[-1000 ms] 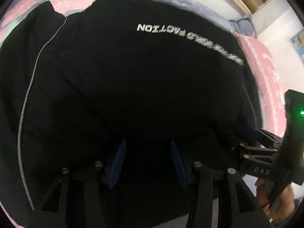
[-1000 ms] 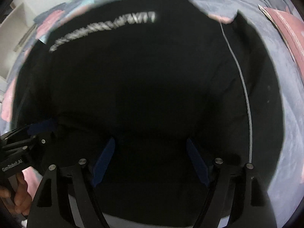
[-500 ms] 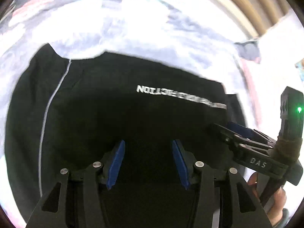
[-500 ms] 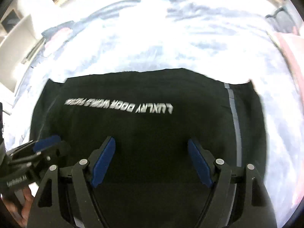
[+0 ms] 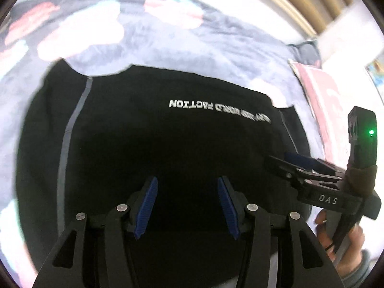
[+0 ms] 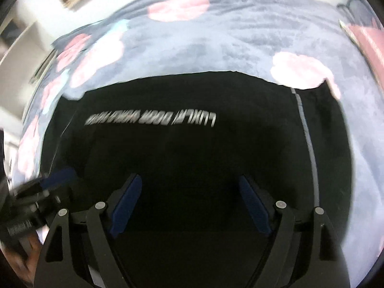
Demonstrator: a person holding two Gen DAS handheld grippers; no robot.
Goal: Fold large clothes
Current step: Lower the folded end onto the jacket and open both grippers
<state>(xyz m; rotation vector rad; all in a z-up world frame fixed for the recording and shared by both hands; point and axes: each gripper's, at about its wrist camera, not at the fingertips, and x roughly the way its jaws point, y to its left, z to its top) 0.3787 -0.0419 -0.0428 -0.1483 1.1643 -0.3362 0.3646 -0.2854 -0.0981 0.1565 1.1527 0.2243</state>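
A black garment (image 5: 148, 134) with a line of white lettering and grey side stripes lies flat on a bed. It also shows in the right wrist view (image 6: 192, 148). My left gripper (image 5: 186, 206) is open and empty, above the garment's near part. My right gripper (image 6: 189, 204) is open and empty, also above the near part. The right gripper also shows at the right of the left wrist view (image 5: 297, 165), and the left gripper at the left of the right wrist view (image 6: 52, 182). Neither touches the cloth that I can see.
A grey-blue bedspread (image 6: 240, 31) with pink and teal flowers lies under the garment. A pink pillow (image 5: 321, 96) lies at the right. A wooden frame and a white wall (image 5: 331, 19) stand behind the bed. White furniture (image 6: 21, 40) stands at the left.
Both grippers have drawn back and up from the garment, so more of the bedspread shows beyond it. Both stay open and empty. The garment lies as before.
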